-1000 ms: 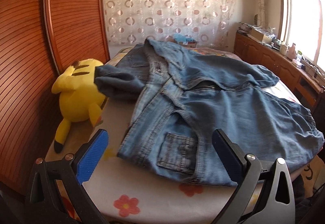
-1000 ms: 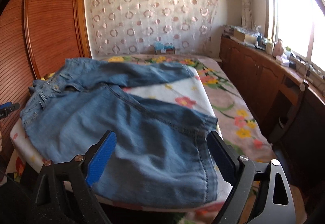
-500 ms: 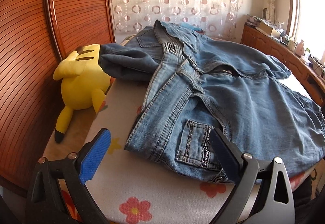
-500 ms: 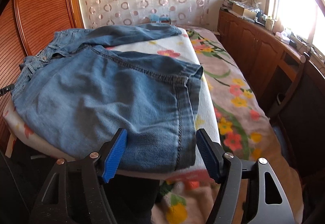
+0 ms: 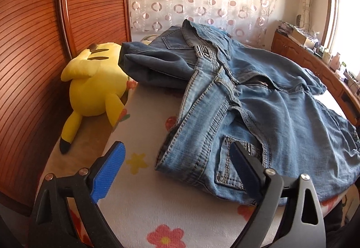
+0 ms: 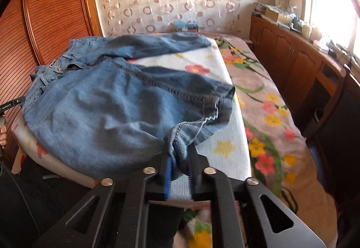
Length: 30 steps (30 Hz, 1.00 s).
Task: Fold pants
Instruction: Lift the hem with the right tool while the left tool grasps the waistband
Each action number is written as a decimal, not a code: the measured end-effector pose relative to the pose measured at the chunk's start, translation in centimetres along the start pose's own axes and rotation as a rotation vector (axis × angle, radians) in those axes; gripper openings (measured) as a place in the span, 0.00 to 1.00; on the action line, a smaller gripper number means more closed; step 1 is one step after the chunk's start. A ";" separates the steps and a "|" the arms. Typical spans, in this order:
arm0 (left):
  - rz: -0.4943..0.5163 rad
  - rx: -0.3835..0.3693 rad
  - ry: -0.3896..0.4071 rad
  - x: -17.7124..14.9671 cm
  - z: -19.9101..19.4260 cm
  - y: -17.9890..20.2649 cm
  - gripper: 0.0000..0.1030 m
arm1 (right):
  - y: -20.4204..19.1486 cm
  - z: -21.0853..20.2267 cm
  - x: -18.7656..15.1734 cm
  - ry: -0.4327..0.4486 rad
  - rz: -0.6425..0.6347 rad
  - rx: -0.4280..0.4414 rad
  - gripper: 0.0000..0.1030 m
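Note:
Blue jeans (image 5: 258,113) lie spread across the flowered bed. In the left wrist view the waistband end is nearest. My left gripper (image 5: 176,149) hovers low over that waistband corner, its jaws wide and closing. The corner lies between the blue pads without touching them, and the right finger (image 5: 245,171) covers part of the back pocket. In the right wrist view the jeans (image 6: 101,108) show one leg's hem end. My right gripper (image 6: 180,164) is closing tight on that bunched hem and holds it raised off the sheet. The far leg lies toward the curtain.
A yellow plush toy (image 5: 94,86) lies left of the jeans against the slatted wooden wall (image 5: 29,45). White flowered sheet (image 5: 144,214) shows in front. A wooden cabinet (image 6: 292,63) with clutter runs along the window side, and a dark chair (image 6: 337,124) stands beside the bed.
My right gripper went from wide open around the leg hem to pinched on it and lifted it slightly. My left gripper moved forward and down toward the waistband corner.

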<state>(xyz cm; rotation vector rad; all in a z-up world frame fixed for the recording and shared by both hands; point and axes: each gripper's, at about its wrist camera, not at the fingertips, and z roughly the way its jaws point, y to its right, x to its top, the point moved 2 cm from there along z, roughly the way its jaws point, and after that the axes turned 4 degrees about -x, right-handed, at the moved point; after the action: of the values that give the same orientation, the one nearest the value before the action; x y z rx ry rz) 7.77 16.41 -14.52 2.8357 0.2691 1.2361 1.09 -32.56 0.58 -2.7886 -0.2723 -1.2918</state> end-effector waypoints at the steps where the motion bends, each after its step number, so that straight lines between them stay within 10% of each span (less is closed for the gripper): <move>1: 0.000 -0.004 -0.002 0.1 0.2 -0.1 0.87 | 0.1 0.0 0.5 0.011 -0.007 -0.003 0.10; 13: -0.023 -0.020 -0.068 -1.0 2.9 -1.0 0.72 | -0.1 0.5 3.0 0.094 -0.044 0.010 0.08; 20: -0.006 -0.103 -0.062 -1.0 2.3 0.2 0.31 | 0.4 2.3 4.3 0.097 -0.015 0.017 0.08; 30: 0.050 -0.162 0.125 2.7 -6.6 3.4 0.21 | 1.1 -0.5 5.7 0.194 0.005 0.013 0.07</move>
<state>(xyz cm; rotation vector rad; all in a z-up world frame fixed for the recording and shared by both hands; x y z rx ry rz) 5.25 13.26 -7.67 2.6487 0.0967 1.3798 4.59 -32.89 5.28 -2.6255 -0.2610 -1.5392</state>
